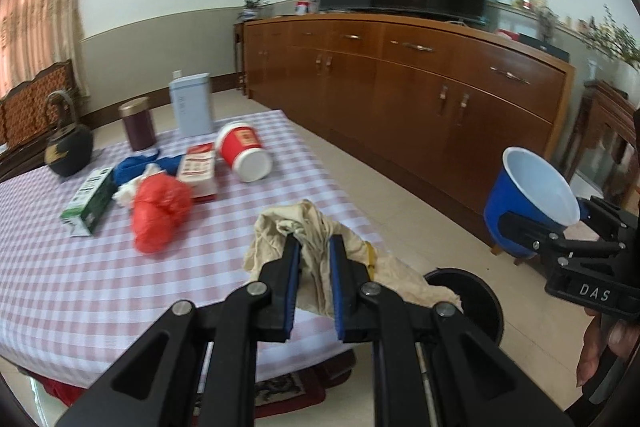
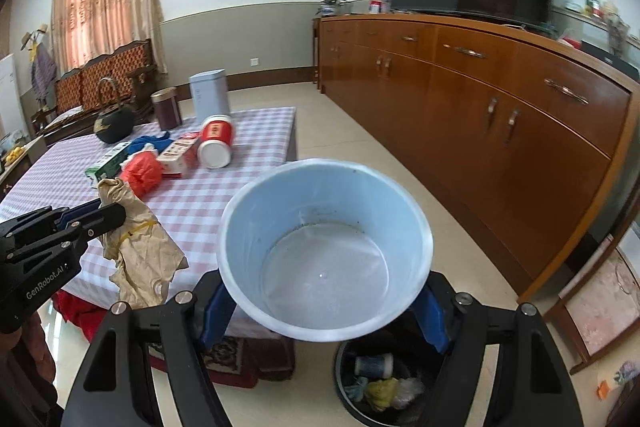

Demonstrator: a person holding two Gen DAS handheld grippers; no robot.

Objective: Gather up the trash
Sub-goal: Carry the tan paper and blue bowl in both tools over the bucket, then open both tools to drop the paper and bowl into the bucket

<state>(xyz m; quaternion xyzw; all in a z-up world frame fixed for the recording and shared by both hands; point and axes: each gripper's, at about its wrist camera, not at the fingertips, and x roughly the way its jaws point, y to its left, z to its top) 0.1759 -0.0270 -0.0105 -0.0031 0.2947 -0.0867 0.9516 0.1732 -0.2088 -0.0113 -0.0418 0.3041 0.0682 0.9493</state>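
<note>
My left gripper (image 1: 314,247) is shut on a crumpled beige paper wrapper (image 1: 308,223), held above the near edge of the checked table (image 1: 60,287). In the right wrist view the same wrapper (image 2: 138,251) hangs from the left gripper (image 2: 108,215). My right gripper (image 2: 324,311) is shut on a blue paper cup (image 2: 324,247), white inside and empty, held over a black trash bin (image 2: 380,383) on the floor. From the left wrist view that cup (image 1: 528,195) sits at the right, and the bin (image 1: 468,299) shows below the wrapper.
On the table lie a red plastic bag (image 1: 160,211), a green carton (image 1: 90,203), a red-white box (image 1: 198,167), a tipped red cup (image 1: 244,149), blue cloth (image 1: 132,167), a jar, a tin and a black kettle (image 1: 68,147). A long wooden sideboard (image 1: 420,87) carries a TV.
</note>
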